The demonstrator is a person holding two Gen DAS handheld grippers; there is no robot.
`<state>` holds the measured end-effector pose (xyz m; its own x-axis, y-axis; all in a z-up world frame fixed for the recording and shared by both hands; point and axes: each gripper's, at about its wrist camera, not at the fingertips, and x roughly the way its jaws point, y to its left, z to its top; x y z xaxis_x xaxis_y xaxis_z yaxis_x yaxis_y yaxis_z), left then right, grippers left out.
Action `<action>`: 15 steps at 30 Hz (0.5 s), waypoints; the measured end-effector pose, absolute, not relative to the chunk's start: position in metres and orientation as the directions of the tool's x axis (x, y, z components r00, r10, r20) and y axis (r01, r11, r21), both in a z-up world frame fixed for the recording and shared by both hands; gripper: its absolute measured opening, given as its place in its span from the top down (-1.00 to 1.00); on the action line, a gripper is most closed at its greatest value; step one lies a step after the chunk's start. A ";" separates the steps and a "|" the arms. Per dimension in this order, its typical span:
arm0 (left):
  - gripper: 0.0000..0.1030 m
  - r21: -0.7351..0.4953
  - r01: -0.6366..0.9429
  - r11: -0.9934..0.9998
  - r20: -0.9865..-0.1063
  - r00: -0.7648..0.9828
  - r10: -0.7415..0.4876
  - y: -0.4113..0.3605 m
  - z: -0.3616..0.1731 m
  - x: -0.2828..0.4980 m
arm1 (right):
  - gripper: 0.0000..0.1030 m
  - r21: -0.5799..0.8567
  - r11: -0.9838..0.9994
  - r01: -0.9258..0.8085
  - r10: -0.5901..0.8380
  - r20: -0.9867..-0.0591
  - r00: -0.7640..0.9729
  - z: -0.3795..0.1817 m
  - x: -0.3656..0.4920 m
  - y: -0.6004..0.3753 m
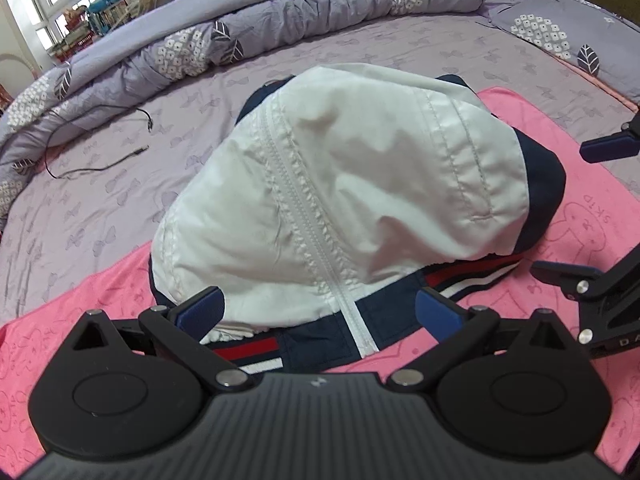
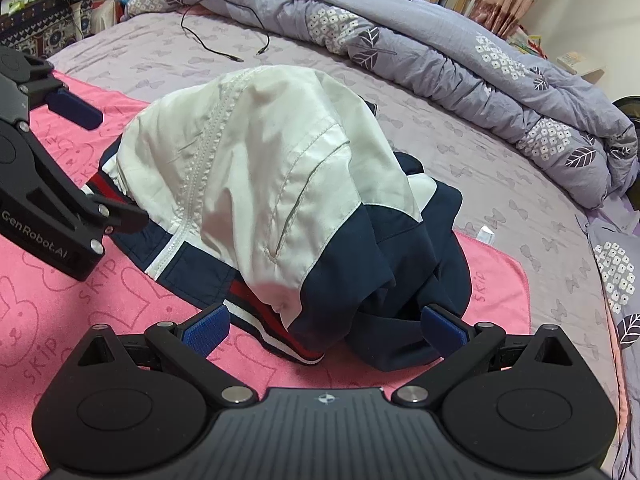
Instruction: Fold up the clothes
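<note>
A white and navy zip jacket (image 1: 360,168) with a red, white and navy striped hem lies in a puffed heap on a pink towel (image 1: 80,312). My left gripper (image 1: 318,312) is open at the jacket's near hem, its blue pads either side of the zip end and not pressing. From the right wrist view, the jacket (image 2: 248,160) shows its navy side. My right gripper (image 2: 326,328) is open over the striped hem and navy fabric. The left gripper (image 2: 120,166) hangs open at the jacket's left edge. The right gripper (image 1: 560,208) is open at the right edge.
The pink towel (image 2: 60,300) is spread on a lilac bed sheet (image 1: 120,200). A bunched purple duvet (image 2: 480,60) runs along the far side. A black cable (image 1: 80,168) lies loose on the sheet. A pillow (image 1: 560,40) sits at the far right.
</note>
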<state>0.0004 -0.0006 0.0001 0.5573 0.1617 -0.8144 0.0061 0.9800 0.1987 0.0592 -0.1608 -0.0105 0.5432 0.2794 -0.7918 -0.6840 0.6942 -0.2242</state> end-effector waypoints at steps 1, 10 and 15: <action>-1.00 0.202 0.005 0.979 -0.813 0.558 0.165 -0.001 0.000 0.001 | -1.00 -0.225 0.694 -0.684 0.280 -0.791 0.544 -0.011 0.059 -0.161; -1.00 0.175 -0.020 0.984 -0.822 0.548 0.157 0.005 -0.001 -0.002 | -1.00 -0.231 0.694 -0.682 0.278 -0.788 0.549 -0.005 0.054 -0.158; -1.00 0.158 -0.037 0.987 -0.840 0.521 0.153 0.009 0.001 0.000 | -1.00 -0.242 0.692 -0.680 0.277 -0.781 0.560 -0.004 0.048 -0.155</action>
<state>0.0004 0.0091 0.0008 0.5207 0.1534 -0.8399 -0.0365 0.9868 0.1575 0.0484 -0.1548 -0.0040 0.5599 0.2766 -0.7810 -0.6797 0.6924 -0.2421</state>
